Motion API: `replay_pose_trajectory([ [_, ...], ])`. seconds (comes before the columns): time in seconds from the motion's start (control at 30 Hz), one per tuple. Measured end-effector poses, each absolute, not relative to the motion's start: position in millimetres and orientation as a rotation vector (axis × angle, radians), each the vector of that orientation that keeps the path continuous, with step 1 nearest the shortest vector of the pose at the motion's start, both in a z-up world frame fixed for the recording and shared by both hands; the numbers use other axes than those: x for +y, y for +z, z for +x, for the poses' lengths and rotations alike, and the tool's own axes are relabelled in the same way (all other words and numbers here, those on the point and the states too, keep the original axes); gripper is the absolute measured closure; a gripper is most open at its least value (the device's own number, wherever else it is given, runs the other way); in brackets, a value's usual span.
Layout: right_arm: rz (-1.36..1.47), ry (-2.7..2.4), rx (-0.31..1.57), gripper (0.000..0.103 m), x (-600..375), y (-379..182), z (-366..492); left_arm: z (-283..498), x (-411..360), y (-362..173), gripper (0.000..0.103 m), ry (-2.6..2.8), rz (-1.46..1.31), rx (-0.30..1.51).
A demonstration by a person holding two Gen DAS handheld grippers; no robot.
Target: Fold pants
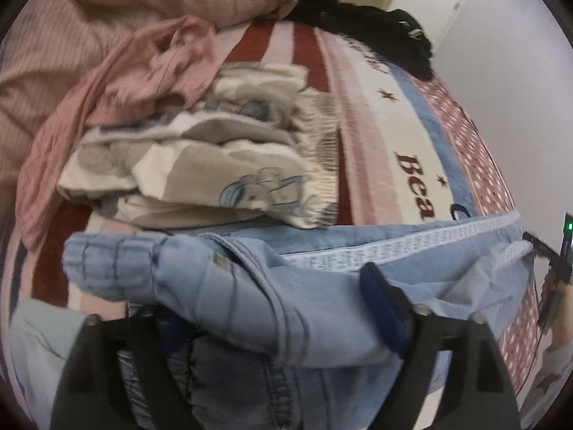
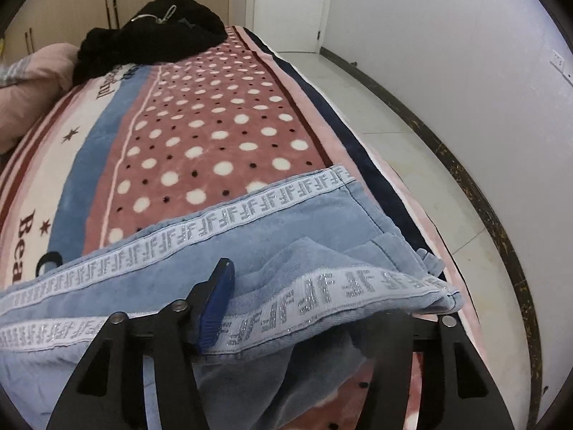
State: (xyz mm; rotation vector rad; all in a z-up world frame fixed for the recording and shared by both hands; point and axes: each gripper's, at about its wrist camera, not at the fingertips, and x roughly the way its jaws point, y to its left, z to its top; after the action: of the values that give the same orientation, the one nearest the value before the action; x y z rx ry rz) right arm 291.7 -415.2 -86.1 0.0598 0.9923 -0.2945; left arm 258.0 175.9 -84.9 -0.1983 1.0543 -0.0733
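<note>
The soft, limp pants (image 2: 272, 251) lie across the bed (image 2: 222, 136), the left gripper (image 1: 272, 326) pinching the thick waist, the right gripper (image 2: 301, 308) the hems, the likely firmest holds.

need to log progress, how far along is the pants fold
Done: the light blue pants lie lengthwise on the blanket, legs stacked. In hand: the left gripper holds the waist end, the right gripper the cuff end, jaws around fabric. Left: bringing the ends together; no crosswise fold is visible yet.
</note>
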Motion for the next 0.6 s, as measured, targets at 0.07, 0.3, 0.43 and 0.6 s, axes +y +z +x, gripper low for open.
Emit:
replay_pose_trajectory([
  [0.07,0.067,-0.275,0.979,0.036,-414,-82,285,251,170,-72,0.014,-0.073,-0.130,1.015],
  [0.3,0.078,-0.211,0.930,0.033,-407,-55,255,222,169,-19,0.001,-0.074,-0.038,0.861],
  [0.43,0.107,-0.145,0.889,0.033,-399,-37,236,207,150,-12,0.001,-0.163,-0.019,0.856],
  [0.6,0.115,-0.053,0.879,0.033,-382,-28,218,208,104,-40,0.001,-0.293,0.021,0.940],
])
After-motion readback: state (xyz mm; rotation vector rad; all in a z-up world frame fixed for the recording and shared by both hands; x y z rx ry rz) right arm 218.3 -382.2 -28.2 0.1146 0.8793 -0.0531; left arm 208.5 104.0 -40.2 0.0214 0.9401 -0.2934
